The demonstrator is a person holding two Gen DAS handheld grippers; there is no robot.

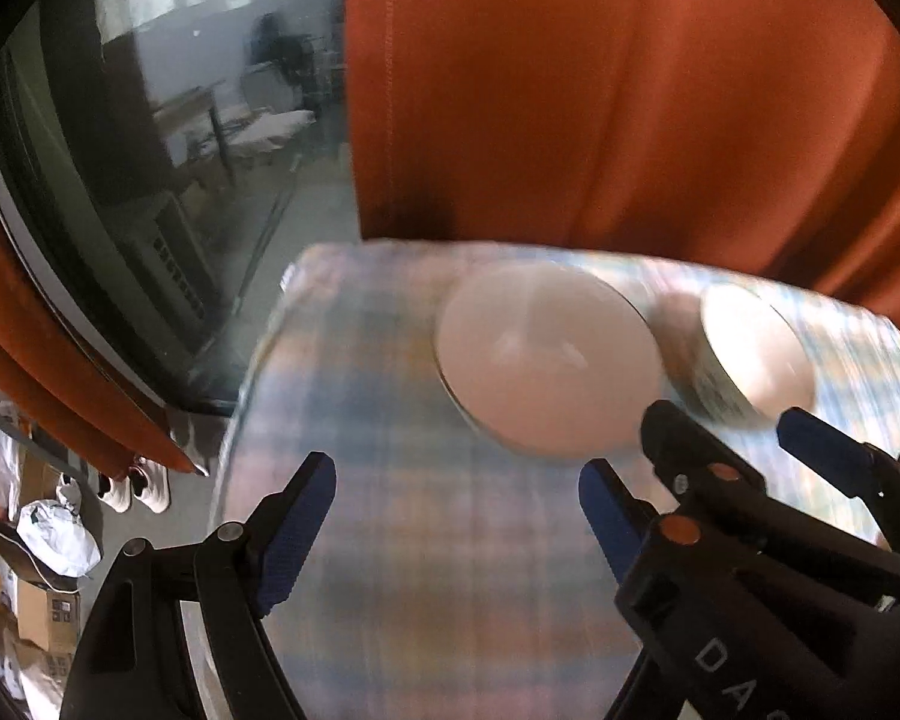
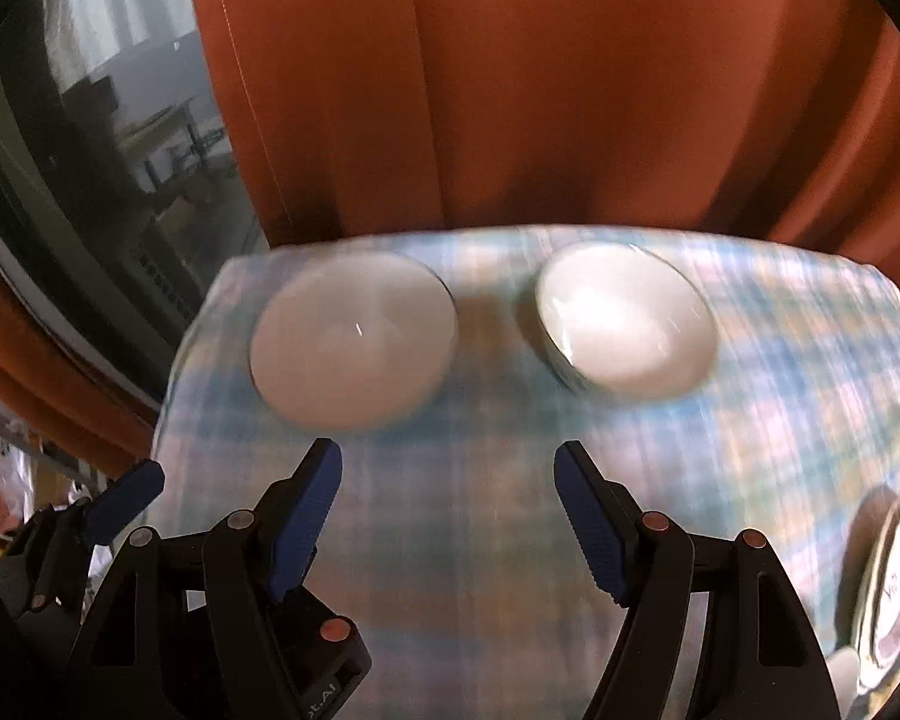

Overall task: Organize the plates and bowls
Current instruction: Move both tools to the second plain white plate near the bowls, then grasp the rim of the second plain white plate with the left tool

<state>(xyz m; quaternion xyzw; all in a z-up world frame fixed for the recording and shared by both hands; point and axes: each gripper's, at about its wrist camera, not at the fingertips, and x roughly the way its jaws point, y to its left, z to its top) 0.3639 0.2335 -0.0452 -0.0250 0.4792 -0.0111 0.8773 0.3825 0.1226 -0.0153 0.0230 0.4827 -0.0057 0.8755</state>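
Observation:
Two white bowls stand side by side on the plaid tablecloth, both blurred. The left bowl lies just beyond my left gripper, which is open with only cloth between its fingers. The right bowl sits ahead and slightly right of my right gripper, also open with nothing in it. In the left wrist view the right gripper shows at the right, in front of both bowls. A plate with a printed centre lies at the table's right edge.
An orange curtain hangs right behind the table's far edge. A dark window is at the left. The table's left edge drops to a floor with cardboard boxes and bags.

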